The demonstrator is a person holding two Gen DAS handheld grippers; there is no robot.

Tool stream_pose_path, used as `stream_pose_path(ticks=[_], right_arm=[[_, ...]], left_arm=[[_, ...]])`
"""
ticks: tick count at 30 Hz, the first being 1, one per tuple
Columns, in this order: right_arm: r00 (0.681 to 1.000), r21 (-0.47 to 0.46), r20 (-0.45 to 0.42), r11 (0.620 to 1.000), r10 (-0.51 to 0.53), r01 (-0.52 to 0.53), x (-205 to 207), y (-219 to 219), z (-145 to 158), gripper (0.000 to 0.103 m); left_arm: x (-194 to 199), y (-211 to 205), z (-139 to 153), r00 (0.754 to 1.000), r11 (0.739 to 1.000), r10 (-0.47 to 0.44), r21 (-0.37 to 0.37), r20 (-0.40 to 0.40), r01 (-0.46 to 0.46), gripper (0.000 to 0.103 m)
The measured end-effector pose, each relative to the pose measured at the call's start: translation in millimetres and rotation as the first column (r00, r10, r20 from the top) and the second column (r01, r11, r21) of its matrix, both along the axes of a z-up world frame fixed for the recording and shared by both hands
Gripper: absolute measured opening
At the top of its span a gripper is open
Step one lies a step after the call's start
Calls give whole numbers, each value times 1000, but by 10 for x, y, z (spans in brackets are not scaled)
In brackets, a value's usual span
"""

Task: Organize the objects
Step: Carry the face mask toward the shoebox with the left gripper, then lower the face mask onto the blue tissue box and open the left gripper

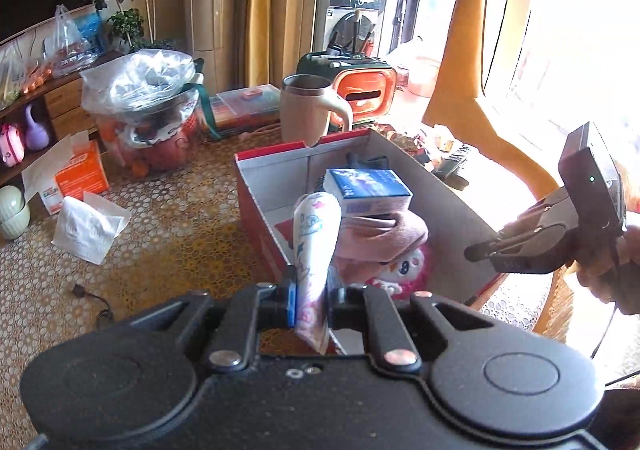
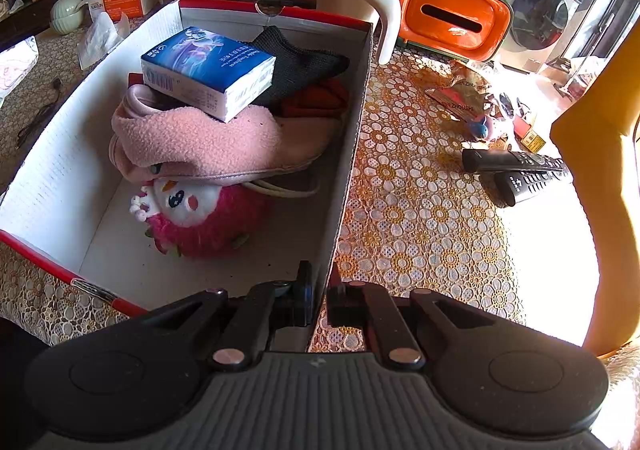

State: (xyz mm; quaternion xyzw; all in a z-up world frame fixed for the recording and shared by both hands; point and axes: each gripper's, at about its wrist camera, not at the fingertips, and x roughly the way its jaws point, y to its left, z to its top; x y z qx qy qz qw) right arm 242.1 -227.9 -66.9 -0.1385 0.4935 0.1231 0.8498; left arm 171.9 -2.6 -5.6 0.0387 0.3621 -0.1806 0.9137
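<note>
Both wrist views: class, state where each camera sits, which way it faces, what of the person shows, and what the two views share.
Left wrist: on the left gripper, facing the box from its near end; fingers pinch a printed pouch; right gripper in a hand at right.
Right wrist: on the right gripper, angled down, fingers clamping the box wall.
Shared: box, blue tissue pack, mug.

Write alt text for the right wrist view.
The right gripper is shut on the side wall of an open box on a floral tablecloth. Inside lie a blue tissue pack on a pink fleece slipper and a pink plush toy. Two remotes lie to the right.
</note>
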Motion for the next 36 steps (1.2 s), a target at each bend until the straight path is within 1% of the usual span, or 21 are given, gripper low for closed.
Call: stream_pose_path(ticks=[2, 9, 12, 15, 17, 22, 26, 31, 36], right_arm=[[1000, 0, 0, 1000, 0, 0, 4, 0, 1, 7], [1000, 1, 0, 1000, 0, 0, -1, -2, 0, 7], [1000, 2, 1, 1000, 1, -1, 2, 5, 3, 7], [1000, 4, 0, 1000, 3, -3, 11, 17, -1, 7], [1000, 6, 0, 1000, 5, -5, 16, 22, -3, 7], [1000, 11, 0, 1000, 5, -5, 17, 18, -6, 7], [1000, 19, -2, 1000, 8, -8, 12, 6, -13, 7], [1000, 27, -2, 1000, 11, -11, 18, -11, -16, 7], [1000, 33, -3, 999, 13, -13, 12, -30, -14, 8]], left_arm=[[53, -131, 29, 1000, 1000, -26, -1, 9, 26, 11], [351, -663, 128, 993, 993, -111, 32, 49, 110, 12], [499, -841, 91, 990, 990, -135, 53, 43, 133, 12], [663, -1001, -14, 988, 984, -152, 99, 28, 148, 12], [756, -1052, -74, 989, 984, -145, 108, 13, 143, 12], [989, -1148, -132, 992, 982, -129, 143, 10, 126, 12], [1199, -1154, -201, 995, 986, -93, 134, -42, 98, 14], [1357, -1151, -301, 993, 990, -67, 120, -101, 79, 17], [1411, -1172, -357, 991, 989, -69, 120, -118, 83, 20]])
